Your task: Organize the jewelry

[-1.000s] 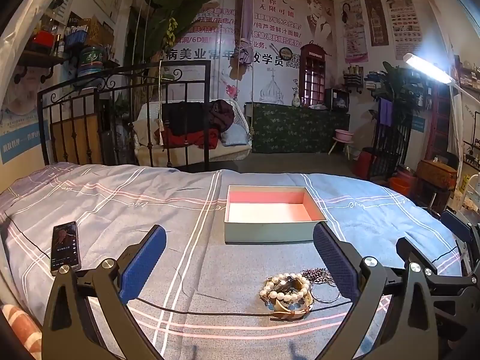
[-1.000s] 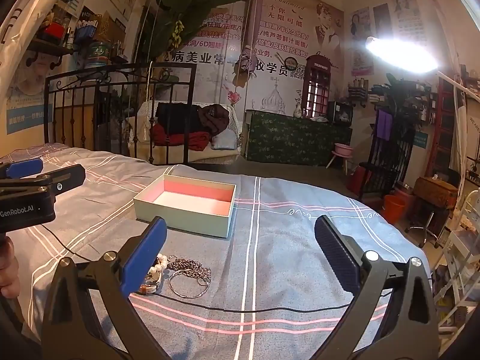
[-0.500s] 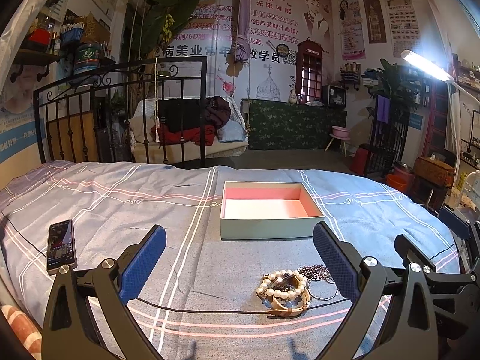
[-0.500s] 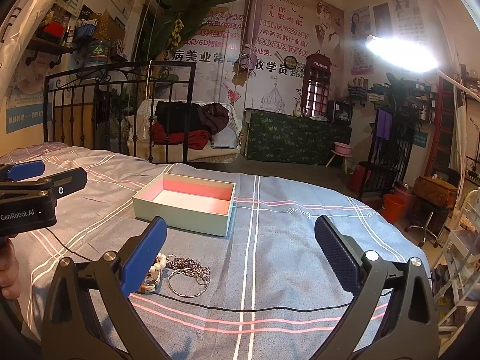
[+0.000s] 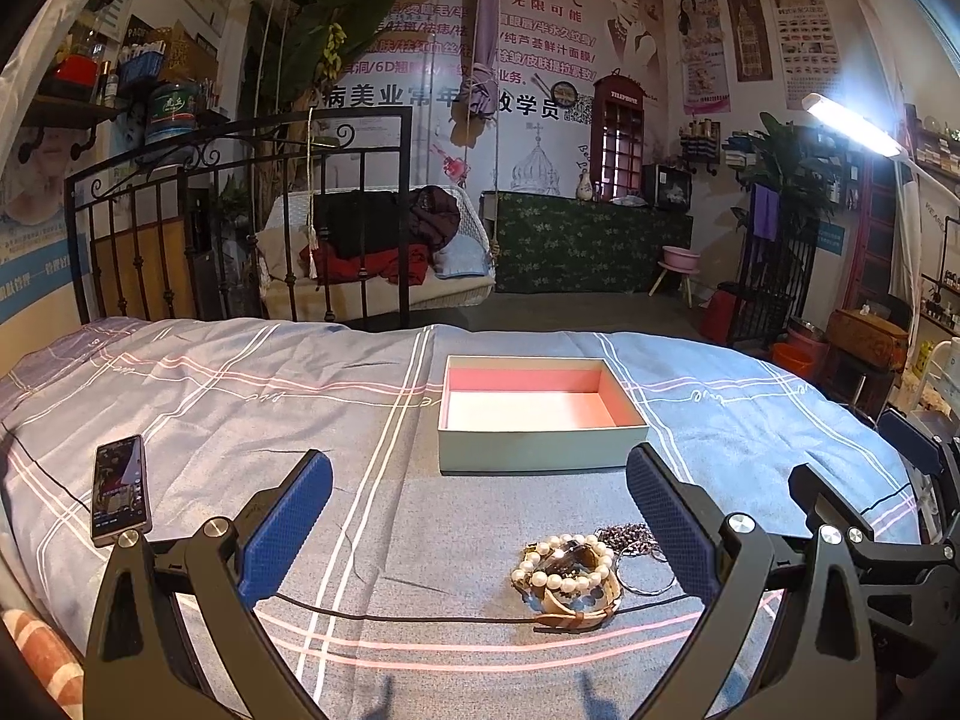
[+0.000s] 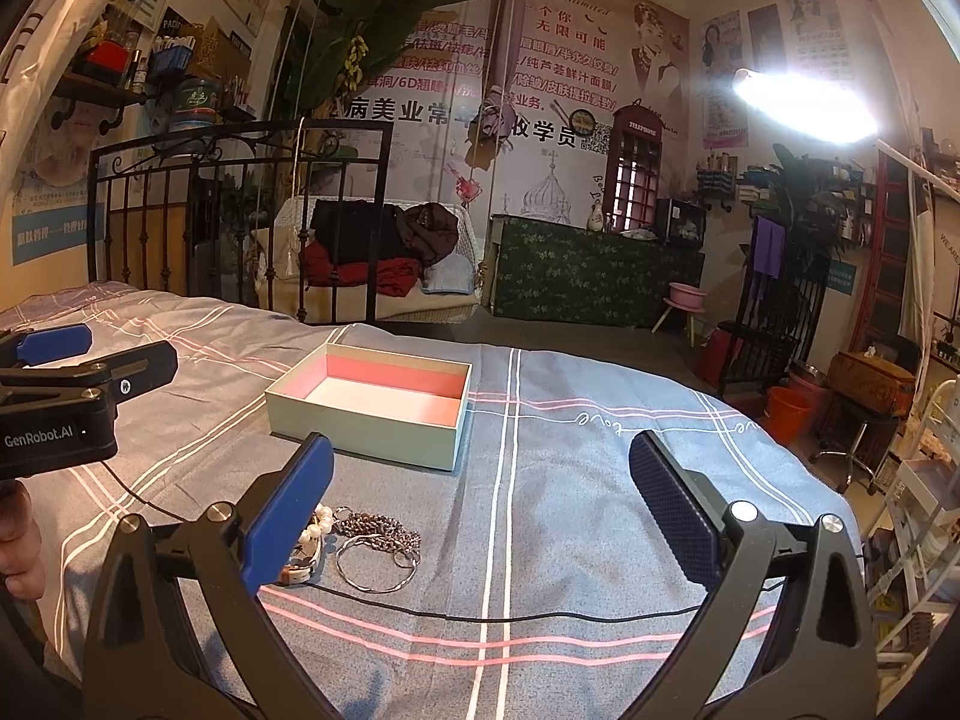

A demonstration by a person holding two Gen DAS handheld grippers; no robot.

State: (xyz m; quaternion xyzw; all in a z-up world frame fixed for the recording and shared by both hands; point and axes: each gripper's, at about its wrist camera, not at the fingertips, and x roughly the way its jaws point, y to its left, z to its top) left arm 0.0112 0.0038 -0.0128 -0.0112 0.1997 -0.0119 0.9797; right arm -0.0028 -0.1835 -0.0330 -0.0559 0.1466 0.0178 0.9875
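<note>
- The left gripper [image 5: 477, 501] hangs over the bedspread [image 5: 240, 420], jaws spread, holding nothing.
- The right gripper [image 6: 480, 489] is likewise spread and empty.
- The jewelry pile [image 5: 576, 570] lies just before the open box [image 5: 540, 450], whose long axis runs across the bed.

Black tongs [image 5: 477, 513], blue textured pads [image 5: 666, 510]

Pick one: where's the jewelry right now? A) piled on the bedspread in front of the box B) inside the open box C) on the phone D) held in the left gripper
A: the jewelry pile lies on the bedspread on the near side of the box, whose inside is bare; the left gripper and right gripper are both open and hold nothing.
</note>
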